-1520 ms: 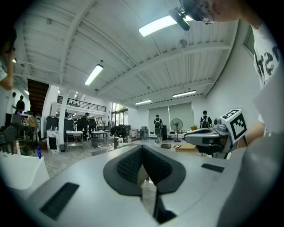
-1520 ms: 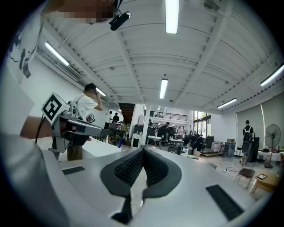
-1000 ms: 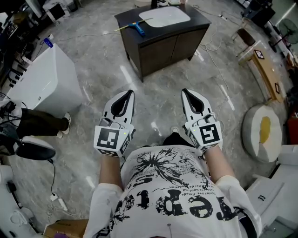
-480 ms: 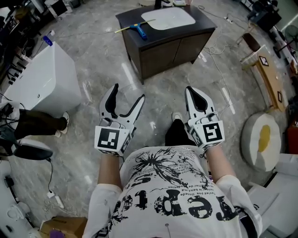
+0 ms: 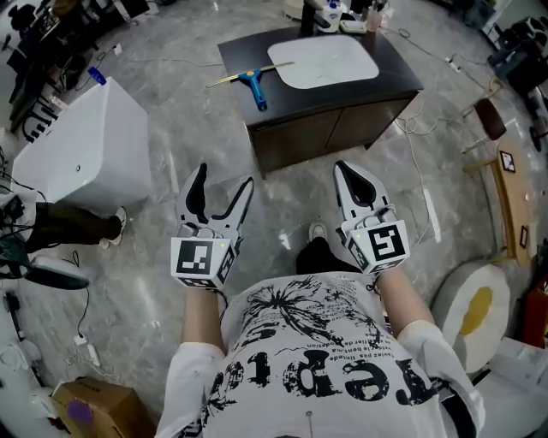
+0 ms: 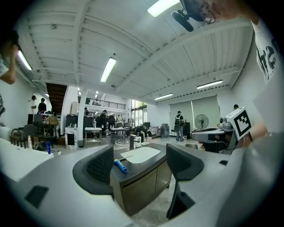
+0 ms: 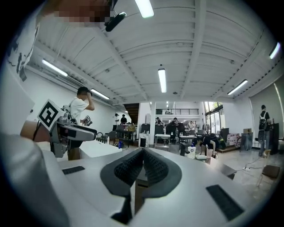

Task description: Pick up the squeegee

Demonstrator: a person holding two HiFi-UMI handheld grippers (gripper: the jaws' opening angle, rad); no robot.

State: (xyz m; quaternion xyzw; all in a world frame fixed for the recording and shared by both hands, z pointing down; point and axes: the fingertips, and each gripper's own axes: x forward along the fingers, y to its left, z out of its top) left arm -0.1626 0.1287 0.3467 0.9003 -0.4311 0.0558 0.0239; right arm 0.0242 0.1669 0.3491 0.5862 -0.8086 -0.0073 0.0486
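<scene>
The squeegee [image 5: 254,87], with a blue handle and a thin yellowish blade, lies on the left part of a dark cabinet top [image 5: 342,92], beside a white sink basin [image 5: 325,60]. Both grippers are held out level over the marble floor, well short of the cabinet. My left gripper [image 5: 223,180] is open and empty. In the left gripper view, the squeegee [image 6: 120,166] shows far off between the open jaws of the left gripper [image 6: 138,170]. My right gripper [image 5: 344,169] is shut on nothing, and its pads [image 7: 143,153] meet in the right gripper view.
A white tub [image 5: 81,141] stands at the left, with a seated person's legs [image 5: 68,227] beside it. Bottles [image 5: 330,13] stand at the cabinet's back edge. A wooden bench [image 5: 514,197] and a round cushion [image 5: 471,308] are on the right. A cardboard box [image 5: 86,406] sits near left.
The left gripper's jaws went from shut to wide open. Both grippers have moved forward, and the cabinet with the squeegee is nearer. The right gripper stayed shut.
</scene>
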